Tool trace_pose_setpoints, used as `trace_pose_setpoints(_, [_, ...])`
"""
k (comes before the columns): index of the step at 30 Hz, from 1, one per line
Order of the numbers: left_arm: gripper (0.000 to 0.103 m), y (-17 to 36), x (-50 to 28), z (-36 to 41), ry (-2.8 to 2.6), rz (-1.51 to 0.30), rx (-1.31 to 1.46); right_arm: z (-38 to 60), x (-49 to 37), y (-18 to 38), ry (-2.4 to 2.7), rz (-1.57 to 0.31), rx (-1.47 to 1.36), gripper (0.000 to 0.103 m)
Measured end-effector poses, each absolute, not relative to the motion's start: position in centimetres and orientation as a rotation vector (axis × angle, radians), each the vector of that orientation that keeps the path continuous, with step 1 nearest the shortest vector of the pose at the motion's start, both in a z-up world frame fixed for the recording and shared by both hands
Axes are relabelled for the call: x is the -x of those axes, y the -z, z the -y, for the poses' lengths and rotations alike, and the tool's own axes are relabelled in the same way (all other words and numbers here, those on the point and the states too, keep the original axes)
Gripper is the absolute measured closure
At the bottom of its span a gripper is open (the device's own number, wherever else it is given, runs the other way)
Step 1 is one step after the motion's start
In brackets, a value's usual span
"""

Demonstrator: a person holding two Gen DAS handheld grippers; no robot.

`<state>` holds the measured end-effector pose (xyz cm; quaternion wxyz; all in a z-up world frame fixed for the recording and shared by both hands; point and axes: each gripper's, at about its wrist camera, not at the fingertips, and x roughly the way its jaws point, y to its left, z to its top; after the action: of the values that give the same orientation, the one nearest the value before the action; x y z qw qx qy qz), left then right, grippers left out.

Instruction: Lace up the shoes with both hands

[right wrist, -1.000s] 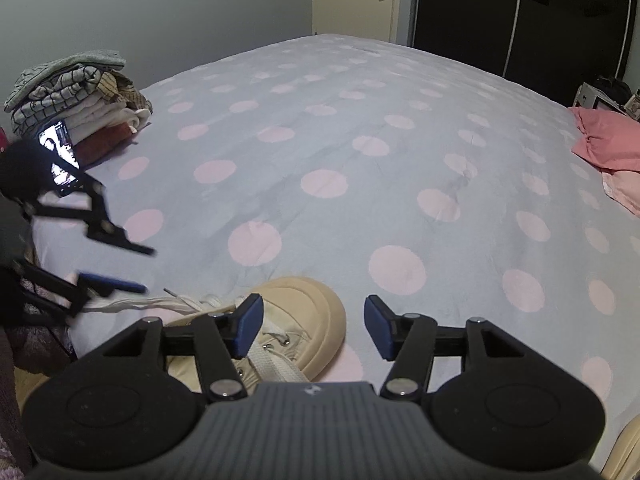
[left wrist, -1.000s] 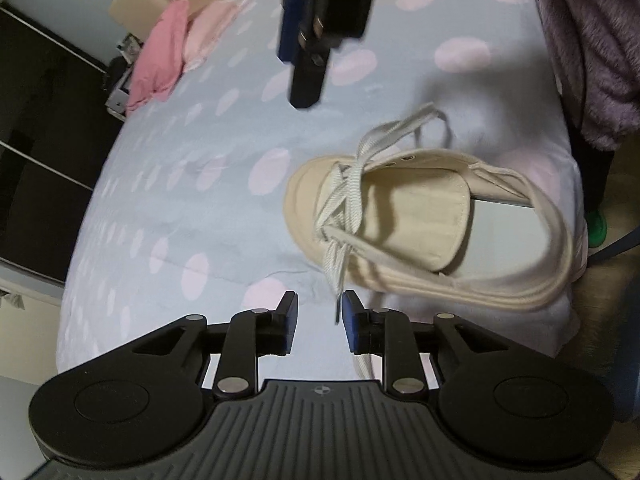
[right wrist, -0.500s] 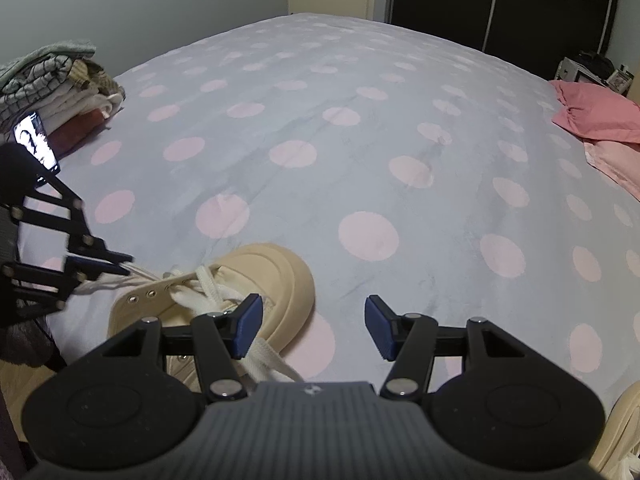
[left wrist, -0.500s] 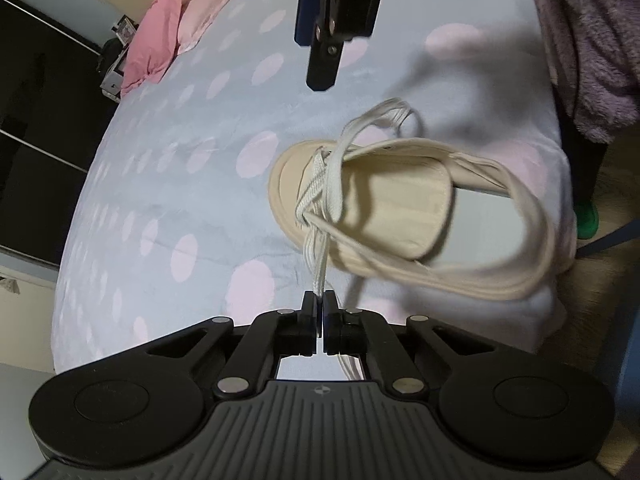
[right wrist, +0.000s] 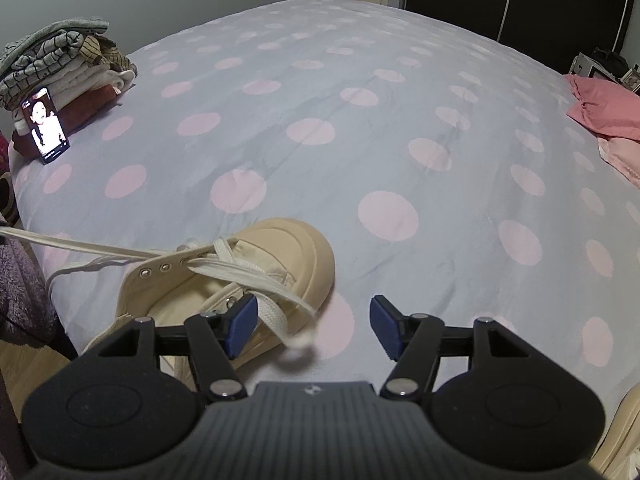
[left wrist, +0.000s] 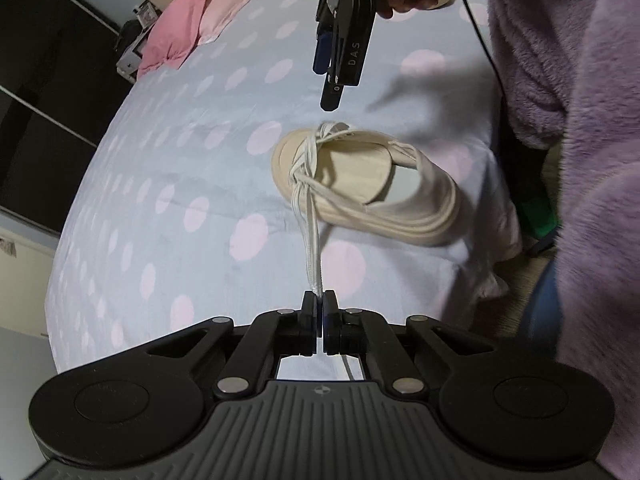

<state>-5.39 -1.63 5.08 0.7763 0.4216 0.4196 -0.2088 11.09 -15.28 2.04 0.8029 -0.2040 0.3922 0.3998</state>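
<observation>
A beige canvas shoe (left wrist: 360, 188) lies on the polka-dot bed near its edge; it also shows in the right wrist view (right wrist: 280, 256). My left gripper (left wrist: 319, 312) is shut on the white lace (left wrist: 312, 248), which runs taut from the shoe's eyelets to its jaws. The same lace (right wrist: 80, 246) stretches off to the left in the right wrist view. My right gripper (right wrist: 312, 324) is open and empty, hovering above the shoe's toe; it shows from outside in the left wrist view (left wrist: 336, 80). A loose lace end (right wrist: 276, 308) lies across the toe between its jaws.
A stack of folded clothes (right wrist: 64, 64) with a phone (right wrist: 44, 124) propped against it sits at the bed's far left. Pink cloth (right wrist: 604, 108) lies at the right. A second beige shoe (right wrist: 624, 432) peeks in bottom right. A purple fleece sleeve (left wrist: 580, 120) is beside the bed edge.
My left gripper closed on the lace and pulled back from the shoe, drawing the lace taut. My right gripper stayed open and shifted above the toe.
</observation>
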Motion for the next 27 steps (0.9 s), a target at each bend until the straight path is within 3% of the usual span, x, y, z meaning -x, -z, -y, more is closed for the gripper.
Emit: trace_pose_setpoints(27, [0.103,-12.0,10.2,-4.9,0.222,-0.949,-0.802,14.4,-11.3,-2.1,-0.846,-0.852,0.430,0.037])
